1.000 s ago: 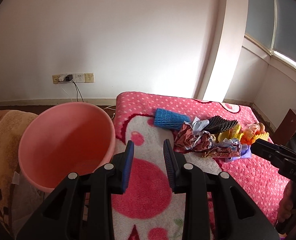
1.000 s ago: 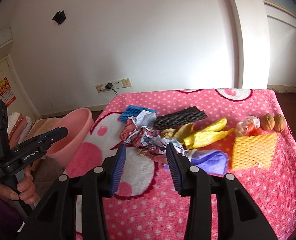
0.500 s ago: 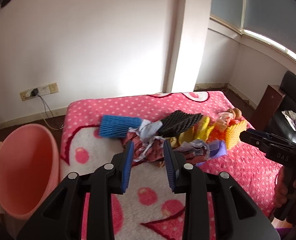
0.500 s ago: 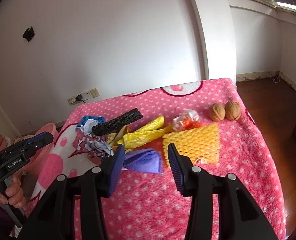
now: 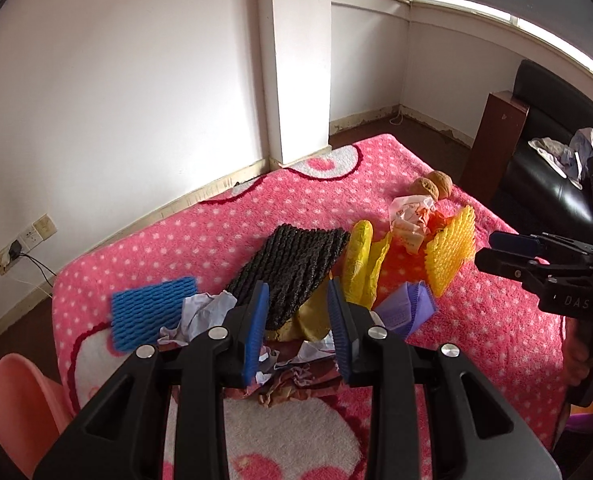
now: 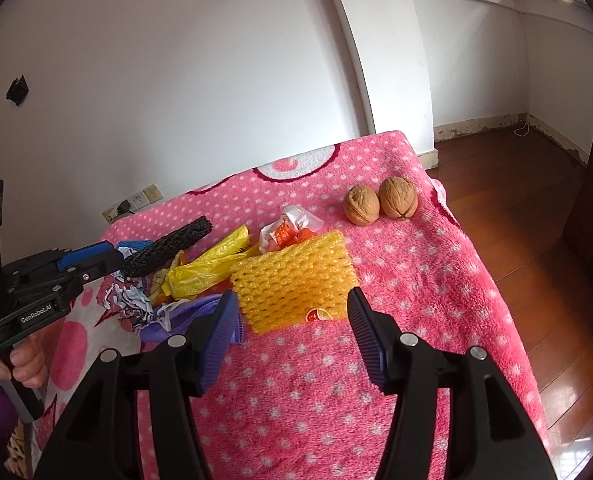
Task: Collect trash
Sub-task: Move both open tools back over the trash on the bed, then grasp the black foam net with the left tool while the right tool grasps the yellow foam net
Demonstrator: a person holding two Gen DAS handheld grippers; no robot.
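A heap of trash lies on the pink polka-dot blanket (image 5: 216, 224): a black foam net (image 5: 296, 264), a blue foam net (image 5: 152, 312), crumpled paper (image 5: 204, 312), a yellow bag (image 6: 208, 264), a purple piece (image 5: 404, 308), a yellow foam net (image 6: 296, 280), an orange-white wrapper (image 6: 288, 232). My left gripper (image 5: 298, 328) is open and empty, right over the near side of the heap. My right gripper (image 6: 292, 332) is open wide and empty, just in front of the yellow foam net.
A pink bucket (image 5: 16, 412) stands at the blanket's left end. Two walnuts (image 6: 380, 202) lie at the far right of the blanket. A black sofa (image 5: 548, 160) and a brown cabinet (image 5: 496, 140) stand to the right. Wooden floor (image 6: 536, 220) lies beyond the blanket's right edge.
Both grippers swung right, away from the bucket. The left one closed in on the heap. The right one opened wider and came up to the yellow foam net.
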